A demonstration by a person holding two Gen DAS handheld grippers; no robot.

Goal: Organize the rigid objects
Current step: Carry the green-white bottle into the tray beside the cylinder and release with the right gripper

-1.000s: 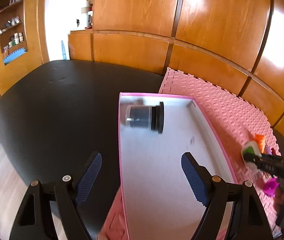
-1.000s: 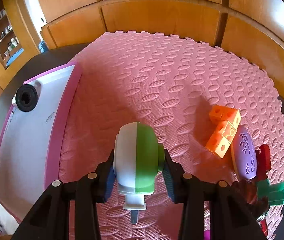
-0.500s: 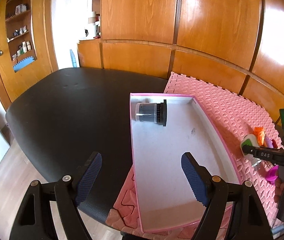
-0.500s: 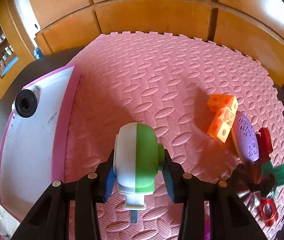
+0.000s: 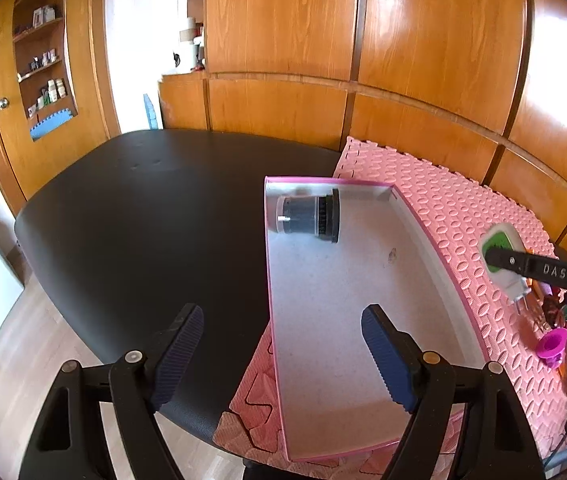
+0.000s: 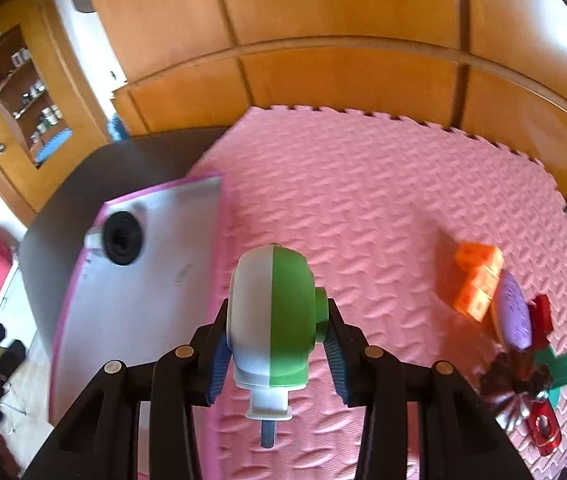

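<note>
My right gripper point(image 6: 277, 344) is shut on a white and green plug-like gadget point(image 6: 271, 316), held above the pink foam mat point(image 6: 363, 200). The same gadget point(image 5: 501, 252) shows in the left wrist view, raised beside the pink-rimmed white tray point(image 5: 347, 312). A dark cylindrical part point(image 5: 309, 214) lies in the tray's far corner, also seen as a black ring point(image 6: 121, 238). My left gripper point(image 5: 283, 348) hangs open over the tray's near left rim, holding nothing.
On the mat's right side lie orange blocks point(image 6: 477, 280), a purple oval piece point(image 6: 515, 312), red and green pieces point(image 6: 563, 360) and a magenta cup point(image 5: 551, 342). The black table point(image 5: 143, 220) stretches left. Wooden panel walls stand behind.
My right gripper rose with the gadget and its view swung toward the tray. My left gripper drew back, so more of the tray and table shows.
</note>
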